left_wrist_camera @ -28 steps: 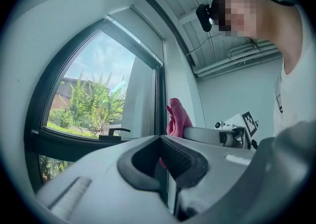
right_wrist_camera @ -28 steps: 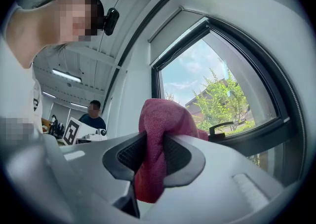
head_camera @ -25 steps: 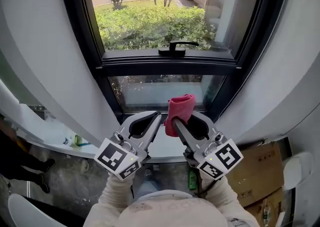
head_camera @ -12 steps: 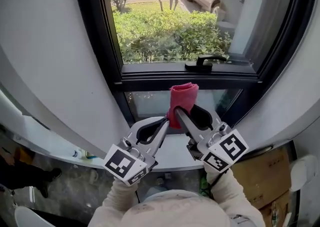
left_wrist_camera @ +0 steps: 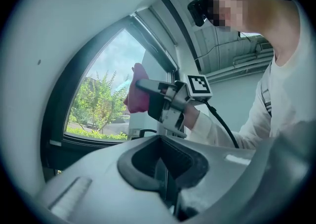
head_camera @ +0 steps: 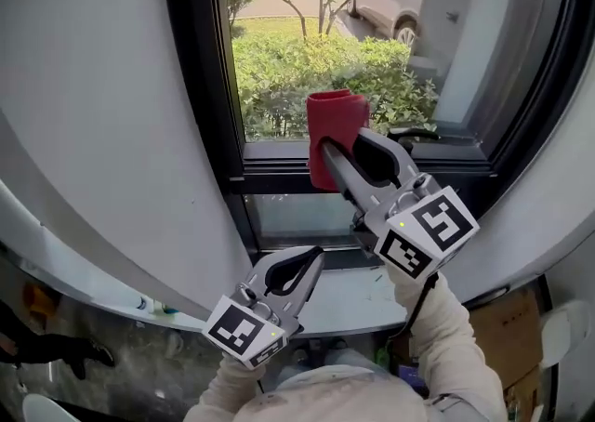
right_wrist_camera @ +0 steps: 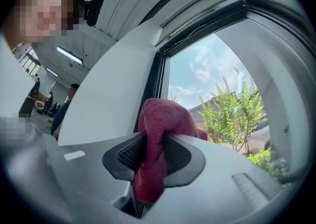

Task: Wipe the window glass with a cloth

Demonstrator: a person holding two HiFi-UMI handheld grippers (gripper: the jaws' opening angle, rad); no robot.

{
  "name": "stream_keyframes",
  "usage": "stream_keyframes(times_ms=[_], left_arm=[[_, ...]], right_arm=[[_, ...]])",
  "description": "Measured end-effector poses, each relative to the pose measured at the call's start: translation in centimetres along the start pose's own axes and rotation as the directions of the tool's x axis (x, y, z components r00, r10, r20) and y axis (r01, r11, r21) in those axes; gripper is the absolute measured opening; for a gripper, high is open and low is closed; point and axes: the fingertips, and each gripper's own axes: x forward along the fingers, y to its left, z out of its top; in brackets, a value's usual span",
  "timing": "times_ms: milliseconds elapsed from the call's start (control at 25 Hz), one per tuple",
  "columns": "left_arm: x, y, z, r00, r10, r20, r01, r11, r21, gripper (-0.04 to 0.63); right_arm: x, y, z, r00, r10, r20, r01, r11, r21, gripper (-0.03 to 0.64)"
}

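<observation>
A red cloth is pinched in my right gripper, which is raised in front of the window glass near the lower part of the upper pane. In the right gripper view the cloth bulges out between the shut jaws. My left gripper hangs lower, over the sill, shut with nothing in it. From the left gripper view, the right gripper and cloth appear against the pane. Whether the cloth touches the glass is unclear.
A black window frame borders the pane, with a black handle on the crossbar behind the right gripper. White curved walls flank both sides. A white sill lies below. Cardboard boxes stand on the floor at right.
My right gripper has risen with the red cloth from the lower pane up to the upper pane. The left gripper stayed low near the sill.
</observation>
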Motion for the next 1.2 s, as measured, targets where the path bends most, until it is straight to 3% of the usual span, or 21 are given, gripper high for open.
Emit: stream_keyframes(times_ms=[280,480,680,1000,1200], left_arm=[[-0.7,2.3,0.6,0.994,0.107,0.036,-0.107,0.994,0.003,0.000],[-1.2,3.8,1.0,0.986,0.161,0.052,-0.162,0.987,0.021,0.000],[-1.7,5.3,1.7,0.976,0.202,0.080,-0.205,0.978,0.025,0.000],[-2.1,6.7,1.9,0.969,0.229,0.090,-0.232,0.972,0.028,0.000],[-2.3,6.8,1.7,0.966,0.241,0.089,-0.244,0.970,0.020,0.000]], right_arm=[[7.5,-3.3,5.6,0.999,0.008,0.053,-0.003,0.996,-0.091,0.112],[12.5,-5.6,10.7,0.994,-0.041,0.104,0.059,0.982,-0.177,0.112],[17.1,-7.3,14.4,0.986,-0.115,0.117,0.145,0.946,-0.290,0.112],[21.6,-7.7,14.6,0.989,-0.136,0.058,0.147,0.947,-0.287,0.112],[21.2,-8.1,14.7,0.988,-0.140,0.060,0.152,0.943,-0.297,0.112]])
